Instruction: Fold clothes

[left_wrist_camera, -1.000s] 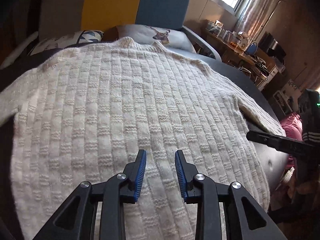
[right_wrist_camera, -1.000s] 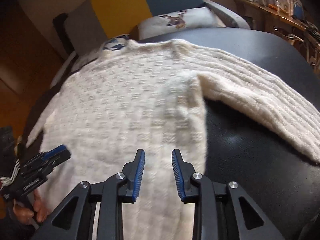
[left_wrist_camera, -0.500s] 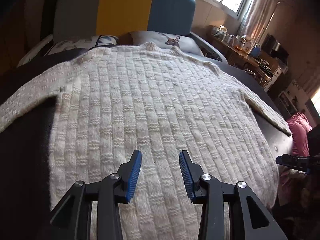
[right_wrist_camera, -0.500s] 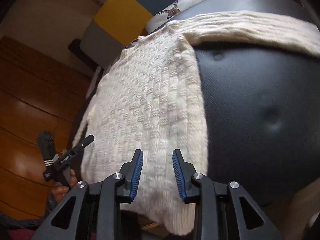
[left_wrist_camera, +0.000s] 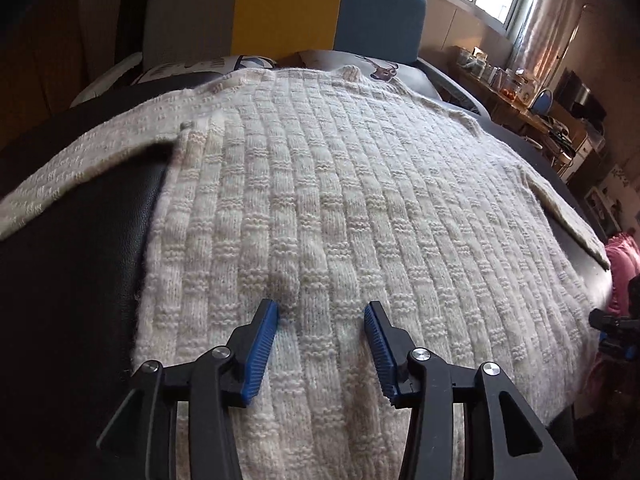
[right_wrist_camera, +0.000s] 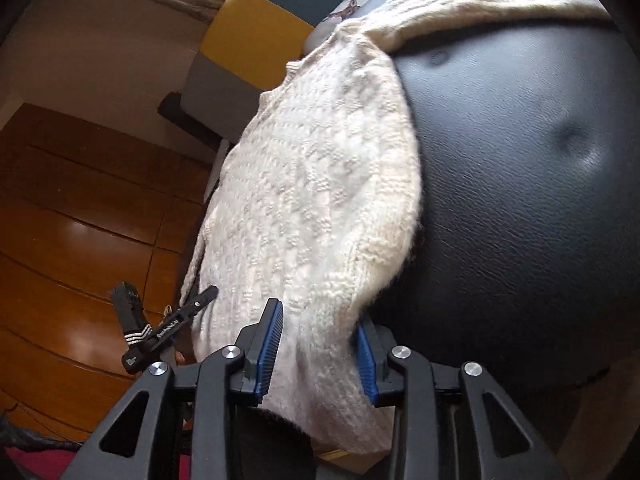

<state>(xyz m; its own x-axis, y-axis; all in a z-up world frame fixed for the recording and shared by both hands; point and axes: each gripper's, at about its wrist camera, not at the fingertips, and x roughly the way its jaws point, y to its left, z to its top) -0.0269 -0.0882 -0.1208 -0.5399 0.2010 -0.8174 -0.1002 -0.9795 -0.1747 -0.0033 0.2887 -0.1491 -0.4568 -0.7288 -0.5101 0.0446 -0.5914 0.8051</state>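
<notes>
A cream knitted sweater (left_wrist_camera: pixel 340 184) lies flat, hem toward me, on a black leather surface (left_wrist_camera: pixel 72 260). Its sleeves spread to the left (left_wrist_camera: pixel 80 160) and right (left_wrist_camera: pixel 568 208). My left gripper (left_wrist_camera: pixel 322 312) stands open just over the lower body of the sweater, left of centre, with nothing between its fingers. At the right edge shows the tip of the right gripper (left_wrist_camera: pixel 612 332). In the right wrist view the sweater (right_wrist_camera: pixel 320 184) hangs over the black leather surface (right_wrist_camera: pixel 520 200). My right gripper (right_wrist_camera: pixel 318 320) is open, with the hem's right corner between its blue pads. The left gripper (right_wrist_camera: pixel 172 328) shows at the lower left.
Behind the sweater stand a grey, yellow and blue backrest (left_wrist_camera: pixel 288 4) and printed pillows (left_wrist_camera: pixel 380 68). A cluttered desk (left_wrist_camera: pixel 520 92) runs along the right under a window. Pink cloth (left_wrist_camera: pixel 624 264) lies off the right edge. Glossy wooden panels (right_wrist_camera: pixel 80 220) fill the left.
My left gripper has shifted left along the hem and opened wider. My right gripper has dropped and tilted to the sweater's lower right corner, and the hem now sits between its fingers.
</notes>
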